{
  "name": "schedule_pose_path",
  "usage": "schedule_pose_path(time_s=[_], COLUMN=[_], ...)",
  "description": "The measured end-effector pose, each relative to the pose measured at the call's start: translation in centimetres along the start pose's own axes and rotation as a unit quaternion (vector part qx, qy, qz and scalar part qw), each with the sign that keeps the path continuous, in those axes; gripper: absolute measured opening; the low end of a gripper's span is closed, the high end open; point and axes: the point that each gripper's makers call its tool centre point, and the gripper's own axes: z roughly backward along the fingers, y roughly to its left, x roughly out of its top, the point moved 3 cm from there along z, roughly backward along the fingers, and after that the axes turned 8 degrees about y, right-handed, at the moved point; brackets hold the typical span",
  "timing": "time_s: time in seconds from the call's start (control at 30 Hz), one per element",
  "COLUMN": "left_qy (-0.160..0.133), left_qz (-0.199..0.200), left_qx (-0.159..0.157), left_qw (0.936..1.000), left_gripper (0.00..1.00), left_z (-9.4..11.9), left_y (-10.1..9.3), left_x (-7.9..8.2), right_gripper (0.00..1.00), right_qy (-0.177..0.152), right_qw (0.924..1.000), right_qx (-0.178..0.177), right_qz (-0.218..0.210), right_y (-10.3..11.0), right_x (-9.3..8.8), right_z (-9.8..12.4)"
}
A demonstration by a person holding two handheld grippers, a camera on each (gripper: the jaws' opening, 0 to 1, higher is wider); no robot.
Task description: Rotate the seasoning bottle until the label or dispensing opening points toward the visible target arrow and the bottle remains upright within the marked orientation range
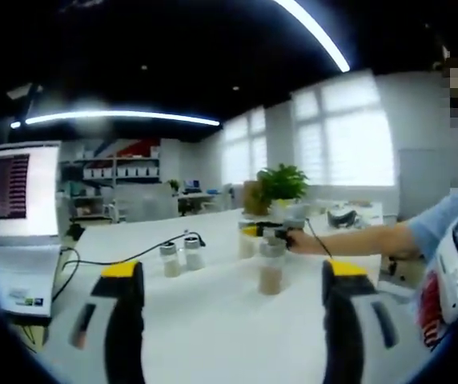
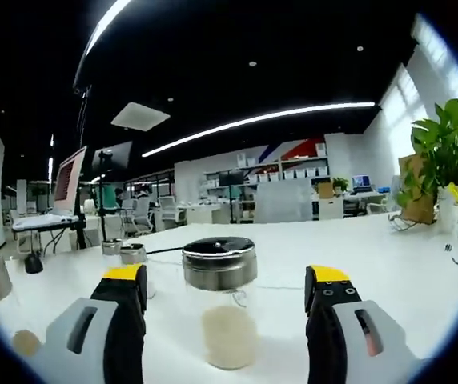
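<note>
The seasoning bottle (image 2: 219, 300) stands upright on the white table (image 2: 405, 264), a clear glass jar with a dark metal lid and pale powder in its lower part. In the right gripper view it sits between the spread jaws of the right gripper (image 2: 227, 288), with a visible gap on either side; no label or arrow can be made out. The left gripper view shows the same seasoning bottle (image 1: 271, 268) from across the table, with the right gripper (image 1: 273, 234) level with its lid and a person's bare forearm (image 1: 357, 240) reaching in from the right, a blue sleeve at the elbow. That view also shows two smaller jars (image 1: 181, 257) standing close together to the left of the bottle, a black cable (image 1: 125, 258) trailing past them, and a laptop (image 1: 17, 216) with a lit screen further left. A potted plant (image 1: 281, 186) stands beyond the bottle. The left gripper (image 1: 233, 280) is held back from the bottle, level, its jaws wide apart and holding nothing.
</note>
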Motion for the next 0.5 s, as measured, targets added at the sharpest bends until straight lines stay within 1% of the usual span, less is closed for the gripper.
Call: schedule_pose_path(time_s=[0.03, 0.1, 0.23, 0.3, 0.33, 0.37, 0.4, 0.47, 0.5], left_qy=[-0.001, -0.001, 0.000, 0.000, 0.000, 0.000, 0.000, 0.002, 0.004], left_qz=[0.000, 0.003, 0.002, 0.001, 0.002, 0.003, 0.004, 0.003, 0.002], left_qx=[0.000, -0.002, -0.013, -0.026, -0.030, -0.033, -0.034, -0.032, -0.031], left_qw=[1.0000, 1.0000, 0.9999, 0.9997, 0.9995, 0.9995, 0.9994, 0.9995, 0.9995], left_gripper=[0.98, 0.98, 0.98, 0.98, 0.98, 0.98, 0.98, 0.98, 0.98], left_z=[0.0, -0.2, -0.5, -0.6, -0.7, -0.7, -0.8, -0.9, -0.9], left_y=[0.0, -0.1, -0.5, -1.0, -1.1, -1.2, -1.2, -1.1, -1.0], left_x=[0.1, 0.0, -0.1, -0.1, -0.1, -0.2, -0.2, -0.3, -0.3], right_gripper=[0.89, 0.87, 0.73, 0.64, 0.59, 0.55, 0.53, 0.52, 0.46], right_qy=[0.008, 0.012, 0.017, 0.003, 0.008, 0.019, 0.033, 0.025, 0.024], right_qw=[0.9999, 0.9998, 0.9993, 0.9987, 0.9990, 0.9993, 0.9990, 0.9991, 0.9993], right_qx=[-0.010, -0.017, -0.031, -0.029, -0.026, -0.024, -0.031, -0.030, -0.022], right_qz=[0.009, 0.006, -0.009, -0.041, -0.034, -0.023, -0.004, -0.014, -0.017], right_y=[-0.1, -0.3, -1.3, -1.3, -1.3, -1.2, -1.4, -1.4, -1.1], right_x=[-0.2, -0.4, -1.2, -1.2, -1.4, -1.7, -2.2, -2.0, -2.0], right_z=[-0.3, -0.7, -1.5, -1.6, -1.8, -1.9, -2.0, -2.2, -2.3])
